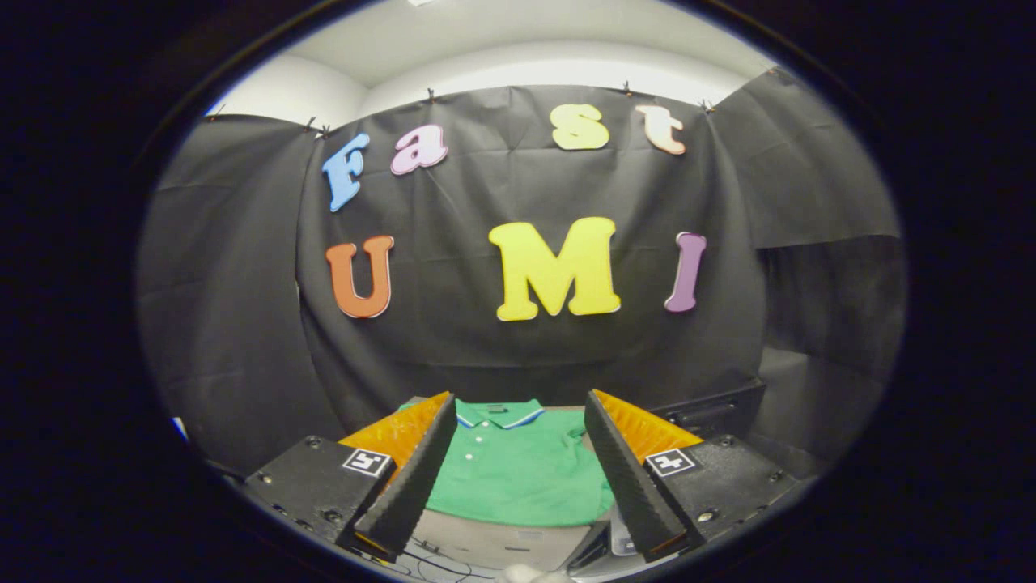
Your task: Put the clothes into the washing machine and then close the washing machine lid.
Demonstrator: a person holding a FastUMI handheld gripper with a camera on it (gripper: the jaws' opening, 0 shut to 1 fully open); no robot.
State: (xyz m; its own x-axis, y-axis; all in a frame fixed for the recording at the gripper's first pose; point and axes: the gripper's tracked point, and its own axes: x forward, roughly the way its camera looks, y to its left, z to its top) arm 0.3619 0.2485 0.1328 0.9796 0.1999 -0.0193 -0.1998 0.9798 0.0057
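No readable brand or label shows on the green polo shirt point(518, 474); each finger mount carries a square printed marker point(366, 462). My gripper point(518, 437) has its jaws spread wide, holding and touching nothing. The shirt lies flat on the table point(494, 546) between and beyond my fingers point(409, 486), collar pointing away from me, its long axis running along my fingers.

Tongs point(518, 478) level and forward-facing, fingers point(409, 486) spread wide apart, nothing between them.
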